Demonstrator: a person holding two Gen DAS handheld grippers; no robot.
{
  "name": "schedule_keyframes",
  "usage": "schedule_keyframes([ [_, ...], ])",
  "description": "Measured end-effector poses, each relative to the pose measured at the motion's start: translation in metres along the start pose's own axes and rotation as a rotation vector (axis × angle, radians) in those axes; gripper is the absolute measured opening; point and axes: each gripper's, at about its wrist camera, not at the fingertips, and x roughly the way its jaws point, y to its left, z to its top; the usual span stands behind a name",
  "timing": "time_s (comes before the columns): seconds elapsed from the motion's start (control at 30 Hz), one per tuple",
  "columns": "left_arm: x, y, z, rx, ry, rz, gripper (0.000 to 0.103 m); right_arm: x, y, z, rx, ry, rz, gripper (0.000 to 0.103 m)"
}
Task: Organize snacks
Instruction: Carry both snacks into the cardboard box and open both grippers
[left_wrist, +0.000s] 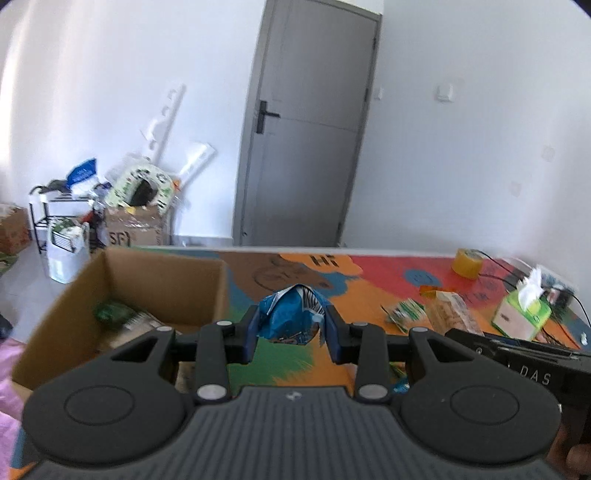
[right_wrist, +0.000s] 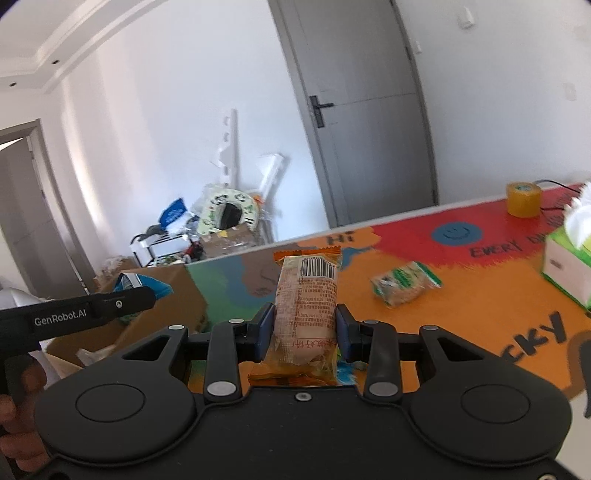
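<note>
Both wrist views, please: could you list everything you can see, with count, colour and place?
Blue packet: 1, blue, in left gripper.
Orange packet: 1, orange and clear, in right gripper.
Green packet: 1, green and beige, lying on table.
Box: 1, brown cardboard, open, at table's left end, holding snacks.
Tape roll: 1, yellow, far table edge.
Tissue box: 1, green and white, right on table.
Table: 1, multicoloured top.
Door: 1, grey, shut, behind.
Left gripper: 1, black, shut.
Right gripper: 1, black, shut.
</note>
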Motion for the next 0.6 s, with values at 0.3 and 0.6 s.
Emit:
schedule_keyframes([
  [0.3,-0.017,0.033,0.009,-0.027,-0.035,0.091,0.035,0.016,0.032,0.009,-0.029,-0.005,0.096,0.036],
  [0.6,-0.023,0.065,0.014,-0.063,-0.047,0.158,0.036,0.028,0.061,0.011,-0.053,0.01,0.151,0.036],
])
